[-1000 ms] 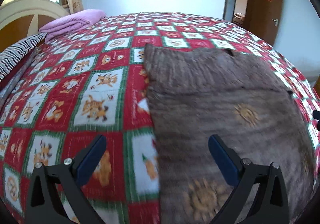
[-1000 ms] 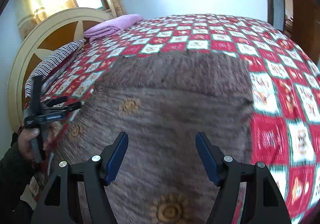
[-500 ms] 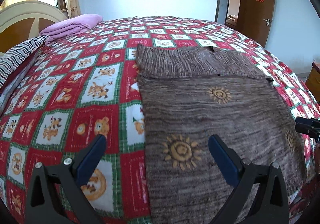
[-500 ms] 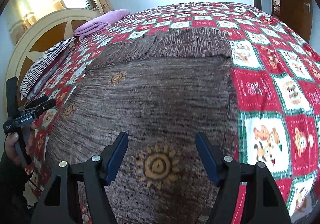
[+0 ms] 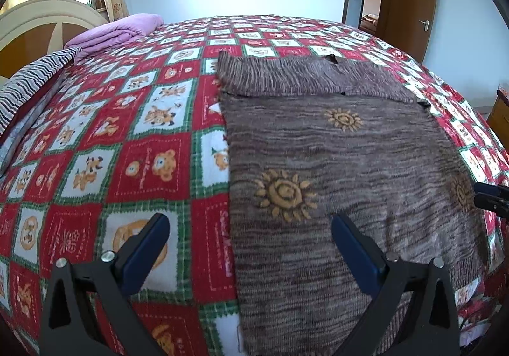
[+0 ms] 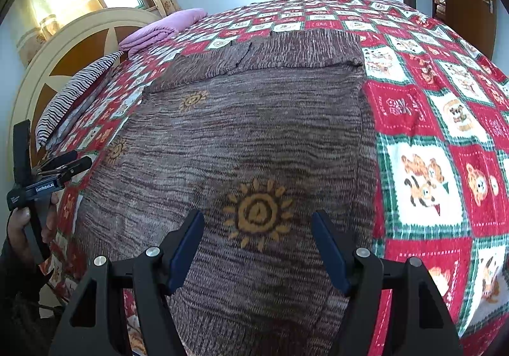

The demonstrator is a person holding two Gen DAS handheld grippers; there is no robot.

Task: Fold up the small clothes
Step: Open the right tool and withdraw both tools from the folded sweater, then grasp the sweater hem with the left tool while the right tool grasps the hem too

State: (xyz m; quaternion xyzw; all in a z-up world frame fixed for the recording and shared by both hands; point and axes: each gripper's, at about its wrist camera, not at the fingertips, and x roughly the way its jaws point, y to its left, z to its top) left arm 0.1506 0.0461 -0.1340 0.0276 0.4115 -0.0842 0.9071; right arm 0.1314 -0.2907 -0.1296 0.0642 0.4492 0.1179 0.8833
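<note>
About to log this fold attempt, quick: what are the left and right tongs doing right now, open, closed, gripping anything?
Left tongs: open, holding nothing, over the brown sweater's left edge.
Right tongs: open, holding nothing, above the sweater.

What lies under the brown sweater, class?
The sweater lies flat on the checked bedspread, which shows around its left, right and far edges. Whatever is beneath its middle is covered and cannot be seen.

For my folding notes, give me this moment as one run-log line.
stage: reaching in | sweater: flat on bedspread, far part already folded | left gripper: jaws open, empty | right gripper: jaws open, empty
</note>
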